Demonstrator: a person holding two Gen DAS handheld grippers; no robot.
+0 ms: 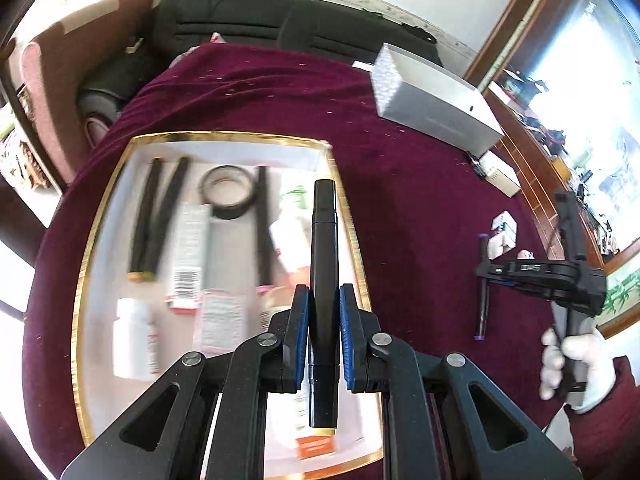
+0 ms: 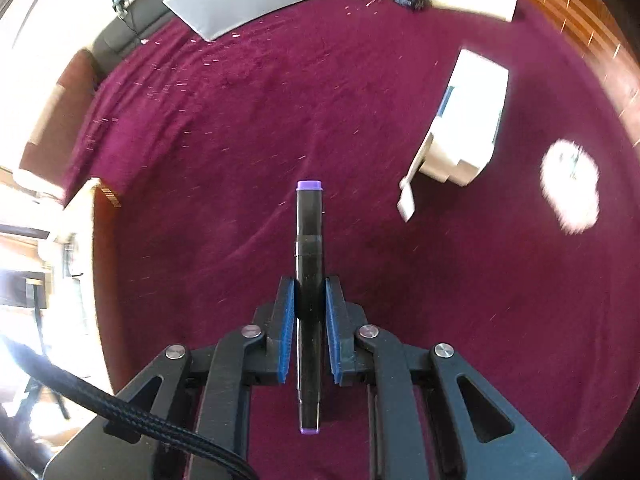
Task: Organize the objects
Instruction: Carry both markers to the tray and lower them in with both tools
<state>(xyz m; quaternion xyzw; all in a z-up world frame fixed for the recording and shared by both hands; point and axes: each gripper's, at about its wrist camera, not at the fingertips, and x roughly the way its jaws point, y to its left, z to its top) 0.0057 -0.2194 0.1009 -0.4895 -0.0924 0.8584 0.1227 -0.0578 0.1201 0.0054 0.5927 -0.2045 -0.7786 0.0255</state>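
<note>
On the maroon tablecloth (image 1: 400, 200), each gripper pinches a marker, left gripper (image 1: 324, 332) over the gold-rimmed tray (image 1: 80, 280), seemingly to drop its black marker (image 1: 323, 260) there; right gripper (image 2: 310, 312) clamps a purple-capped marker (image 2: 309, 240)

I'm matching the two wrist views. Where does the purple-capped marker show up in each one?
Left wrist: purple-capped marker at far right, crossways in the right gripper above the cloth.
Right wrist: bottom centre, clamped between the blue fingers.
Shared landmark: grey box, upper right in the left view, top edge in the right.

Bare cloth (image 2: 240, 128) ahead; white carton (image 2: 464, 120) obstructs rightward.
</note>
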